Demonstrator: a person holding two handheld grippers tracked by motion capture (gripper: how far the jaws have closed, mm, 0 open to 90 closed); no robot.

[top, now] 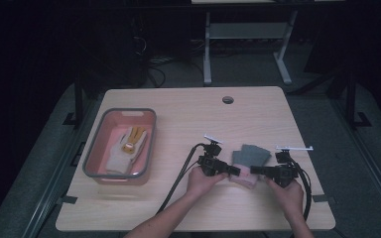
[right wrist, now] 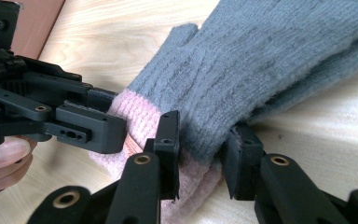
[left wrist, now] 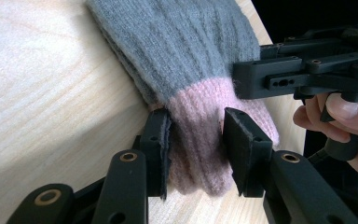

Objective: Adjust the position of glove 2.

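Near the desk's [top: 178, 114] front right part lies a grey knitted glove with a pink cuff [top: 248, 163], fingers pointing away from the person. At the cuff's left side, the left gripper [left wrist: 196, 140] has its jaws pinching the pink ribbing; at the cuff's right side, the right gripper [right wrist: 200, 149] has its jaws closed on the cuff edge. Well left of the glove sits a pink bin [top: 95, 144] with a grey rim, holding a white and yellow work glove [top: 126, 148].

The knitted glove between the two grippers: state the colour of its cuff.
Pale pink, on a grey knitted glove; the ribbed cuff shows best in the left gripper view.
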